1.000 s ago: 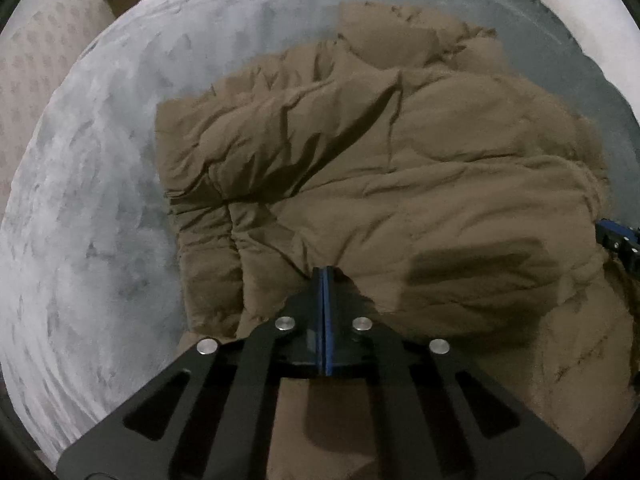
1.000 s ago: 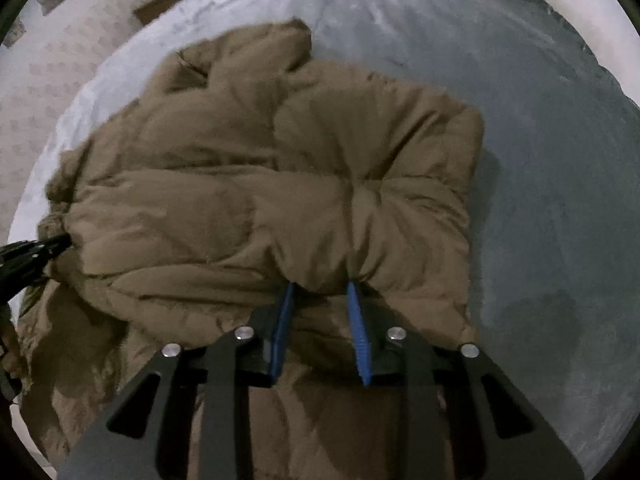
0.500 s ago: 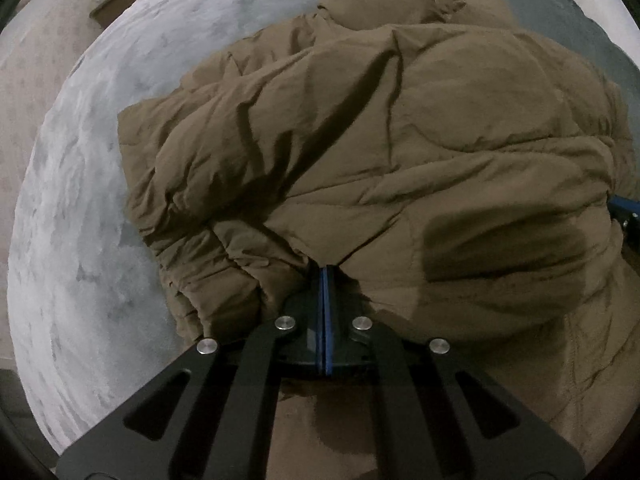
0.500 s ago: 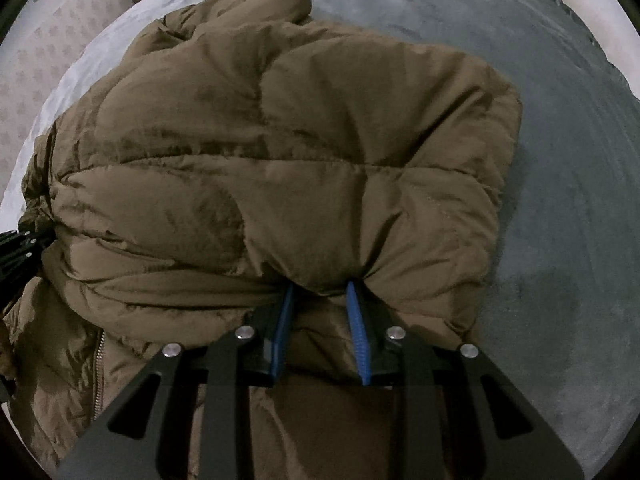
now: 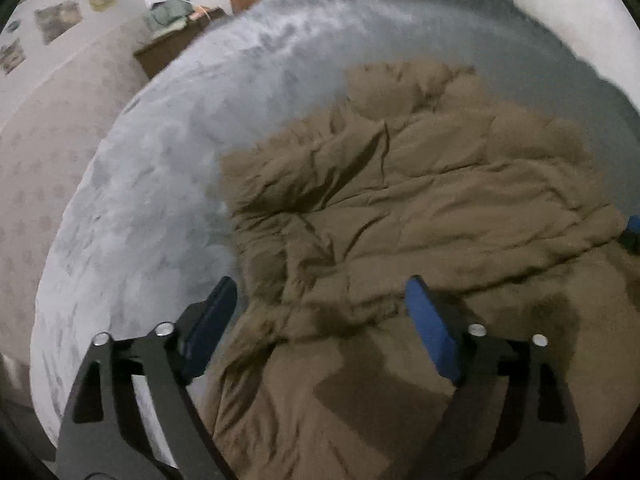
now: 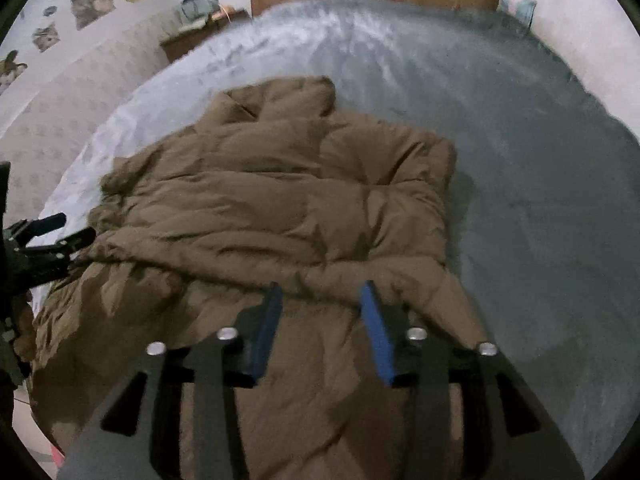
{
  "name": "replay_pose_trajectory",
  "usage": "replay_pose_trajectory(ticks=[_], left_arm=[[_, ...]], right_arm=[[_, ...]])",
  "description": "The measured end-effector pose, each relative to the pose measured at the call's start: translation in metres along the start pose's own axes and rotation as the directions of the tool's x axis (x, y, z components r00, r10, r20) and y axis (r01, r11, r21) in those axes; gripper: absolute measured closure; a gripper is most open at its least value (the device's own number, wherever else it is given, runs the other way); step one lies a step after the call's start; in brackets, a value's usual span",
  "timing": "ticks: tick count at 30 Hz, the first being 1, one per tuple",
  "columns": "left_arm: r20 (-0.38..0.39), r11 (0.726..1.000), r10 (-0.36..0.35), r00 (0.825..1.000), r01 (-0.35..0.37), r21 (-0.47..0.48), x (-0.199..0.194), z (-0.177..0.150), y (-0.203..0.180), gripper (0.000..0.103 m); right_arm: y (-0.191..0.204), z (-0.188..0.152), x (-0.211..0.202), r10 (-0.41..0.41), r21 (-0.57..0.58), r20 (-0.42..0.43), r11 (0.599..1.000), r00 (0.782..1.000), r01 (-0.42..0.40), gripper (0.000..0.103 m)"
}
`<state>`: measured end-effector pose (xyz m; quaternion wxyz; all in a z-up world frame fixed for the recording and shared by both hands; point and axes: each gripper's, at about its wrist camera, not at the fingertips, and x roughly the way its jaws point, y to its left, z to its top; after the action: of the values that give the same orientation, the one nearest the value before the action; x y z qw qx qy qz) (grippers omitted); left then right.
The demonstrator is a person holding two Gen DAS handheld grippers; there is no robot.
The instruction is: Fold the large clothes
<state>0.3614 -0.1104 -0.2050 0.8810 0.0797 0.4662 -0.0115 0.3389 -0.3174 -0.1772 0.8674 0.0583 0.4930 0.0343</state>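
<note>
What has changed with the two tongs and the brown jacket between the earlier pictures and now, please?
Both tongs have let go of the brown jacket. The left tongs, clamped shut on a fold before, have just been opening and now stand wide. The right tongs have just been opening too, with nothing pinched. Both have pulled back, so the jacket looks farther away. The folded-over jacket stays lying on the grey bed cover.

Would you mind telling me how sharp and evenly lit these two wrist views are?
Left wrist view: motion-blurred, the brown jacket soft-edged, gripper shadows dark on its near fabric. Right wrist view: milder blur, the grey bedspread dim to the right. Both: strong fisheye curvature, black corners.
</note>
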Motion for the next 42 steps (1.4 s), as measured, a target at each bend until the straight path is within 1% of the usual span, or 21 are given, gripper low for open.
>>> replay_pose_trajectory(ticks=[1,2,3,5,6,7,9,11,12,14,16,17,22,24,26,28,31,34,37,39,42], left_arm=[[0.017,1.0,-0.013,1.0,0.013,-0.022,-0.013,-0.008,0.004,0.006],[0.028,0.999,-0.022,0.999,0.022,-0.035,-0.02,-0.015,0.007,0.004],[0.044,0.998,-0.029,0.999,0.031,-0.048,-0.03,-0.024,0.009,0.003],[0.073,0.995,-0.031,0.997,0.038,-0.093,-0.052,-0.051,0.015,0.003],[0.074,0.993,-0.034,0.997,0.043,-0.114,-0.048,-0.062,0.022,0.003],[0.073,0.987,-0.047,0.996,0.057,-0.152,-0.052,-0.07,0.029,0.003],[0.074,0.968,-0.097,0.993,0.111,-0.226,-0.055,-0.092,0.042,0.003],[0.068,0.961,-0.116,0.991,0.129,-0.244,-0.053,-0.106,0.046,0.003],[0.062,0.962,-0.111,0.992,0.123,-0.243,-0.053,-0.11,0.047,0.003],[0.054,0.97,-0.082,0.995,0.092,-0.225,-0.059,-0.119,0.045,0.003],[0.061,0.975,-0.057,0.997,0.069,-0.21,-0.066,-0.124,0.04,0.003],[0.066,0.977,-0.05,0.997,0.062,-0.206,-0.071,-0.126,0.041,0.003],[0.121,0.976,-0.058,0.991,0.082,-0.203,-0.105,-0.133,0.046,0.003],[0.144,0.975,-0.06,0.988,0.089,-0.205,-0.112,-0.136,0.047,0.003],[0.147,0.974,-0.071,0.987,0.1,-0.203,-0.114,-0.138,0.05,0.003],[0.145,0.975,-0.061,0.988,0.09,-0.205,-0.115,-0.142,0.052,0.003],[0.15,0.974,-0.053,0.987,0.085,-0.21,-0.116,-0.151,0.055,0.003],[0.147,0.972,-0.061,0.987,0.092,-0.218,-0.116,-0.158,0.058,0.003],[0.143,0.972,-0.037,0.989,0.068,-0.224,-0.118,-0.164,0.06,0.003],[0.155,0.97,-0.034,0.987,0.07,-0.232,-0.122,-0.171,0.065,0.003],[0.156,0.963,-0.04,0.987,0.08,-0.259,-0.119,-0.181,0.073,0.003]], right_arm=[[0.006,-0.011,-0.008,-0.002,-0.012,0.016,1.0,1.0,0.003,0.058],[0.011,-0.02,-0.014,-0.01,-0.02,0.025,1.0,1.0,0.011,0.055],[0.014,-0.027,-0.016,-0.018,-0.024,0.031,1.0,0.999,0.019,0.048],[0.023,-0.043,-0.029,-0.028,-0.017,0.054,0.999,0.998,0.029,0.042],[0.024,-0.052,-0.033,-0.027,0.001,0.063,1.0,0.998,0.027,0.041],[0.023,-0.057,-0.037,-0.026,0.021,0.069,0.999,0.997,0.024,0.041],[0.022,-0.074,-0.046,-0.023,0.073,0.087,0.997,0.996,0.017,0.038],[0.021,-0.091,-0.056,-0.014,0.148,0.125,0.989,0.992,-0.004,0.035],[0.019,-0.098,-0.061,-0.012,0.189,0.142,0.982,0.99,-0.015,0.035],[0.018,-0.107,-0.067,-0.018,0.213,0.172,0.977,0.985,-0.019,0.035],[0.021,-0.113,-0.074,-0.068,0.212,0.199,0.977,0.978,0.025,0.035],[0.023,-0.117,-0.079,-0.081,0.215,0.215,0.976,0.973,0.034,0.035],[0.026,-0.137,-0.099,-0.083,0.226,0.269,0.974,0.959,0.021,0.035],[0.025,-0.145,-0.101,-0.091,0.228,0.273,0.973,0.958,0.027,0.035],[0.021,-0.152,-0.1,-0.095,0.227,0.258,0.973,0.962,0.035,0.035],[0.018,-0.158,-0.1,-0.105,0.234,0.256,0.971,0.961,0.044,0.035],[0.013,-0.167,-0.103,-0.099,0.251,0.276,0.968,0.956,0.028,0.035],[0.009,-0.174,-0.103,-0.098,0.261,0.277,0.965,0.956,0.023,0.035],[0.011,-0.183,-0.109,-0.114,0.243,0.3,0.969,0.947,0.039,0.035],[0.011,-0.189,-0.112,-0.111,0.241,0.31,0.97,0.944,0.035,0.035],[0.012,-0.199,-0.113,-0.137,0.24,0.322,0.969,0.937,0.059,0.035]])
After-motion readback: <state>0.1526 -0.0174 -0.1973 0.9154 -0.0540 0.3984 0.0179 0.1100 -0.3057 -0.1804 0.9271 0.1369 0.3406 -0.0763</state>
